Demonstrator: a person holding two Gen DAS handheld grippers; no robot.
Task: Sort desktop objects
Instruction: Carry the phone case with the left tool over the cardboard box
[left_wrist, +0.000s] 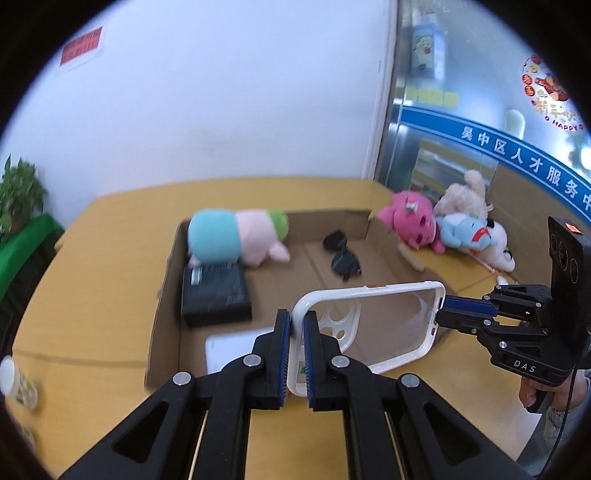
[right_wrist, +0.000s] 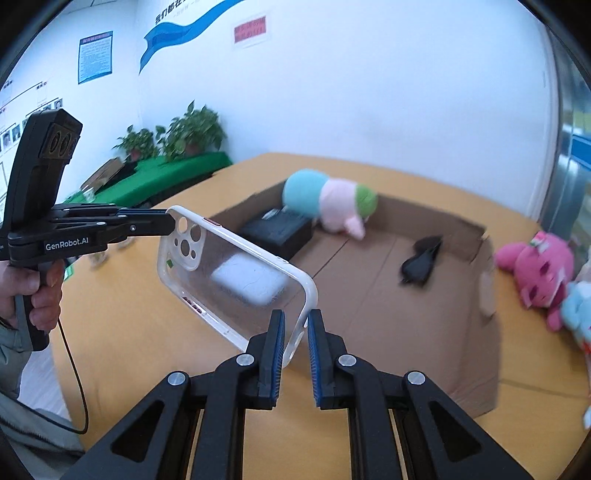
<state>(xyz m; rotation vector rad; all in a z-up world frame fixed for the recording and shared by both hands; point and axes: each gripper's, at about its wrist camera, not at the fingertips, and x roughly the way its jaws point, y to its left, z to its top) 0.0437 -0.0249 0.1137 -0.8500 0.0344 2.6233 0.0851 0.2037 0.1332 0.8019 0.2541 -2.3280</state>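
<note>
- The left claw (left_wrist: 294, 328) is squeezed tight on one end of a clear phone case (left_wrist: 373, 325) with a white rim. This is the end with the round camera holes.
- The right claw (right_wrist: 294, 332) is squeezed tight on the other end of the same case (right_wrist: 236, 273).
- The case hangs in the air between the two claws, above the yellow surface (left_wrist: 92, 266), just in front of the near wall of a flat cardboard box (left_wrist: 164, 295).
- In the left wrist view, the right claw (left_wrist: 441, 312) comes in from 3 o'clock, and a hand (left_wrist: 535, 391) holds its grip.
- In the right wrist view, the left claw (right_wrist: 168, 221) comes in from 9 o'clock, and a hand (right_wrist: 42, 295) holds its grip.
- Inside the box, a soft toy (left_wrist: 240, 240) in blue, pink and green lies at 11 o'clock.
- A black box (left_wrist: 216, 295) sits just beside the toy, nearer the camera.
- Dark sunglasses (left_wrist: 341, 256) lie near the middle of the box.
- A white flat thing (left_wrist: 231, 347) lies in the near part of the box. It is blurry, so maybe it is a small pad or charger.
- Outside the box, at 2 o'clock, a pink plush (left_wrist: 412, 221), a blue plush (left_wrist: 465, 229) and a cream plush (left_wrist: 465, 194) are piled up together.
- A paper cup (left_wrist: 16, 384) stands on the surface at 8 o'clock.
- Green plants (right_wrist: 177, 136) stand by the white wall (left_wrist: 221, 92).
</note>
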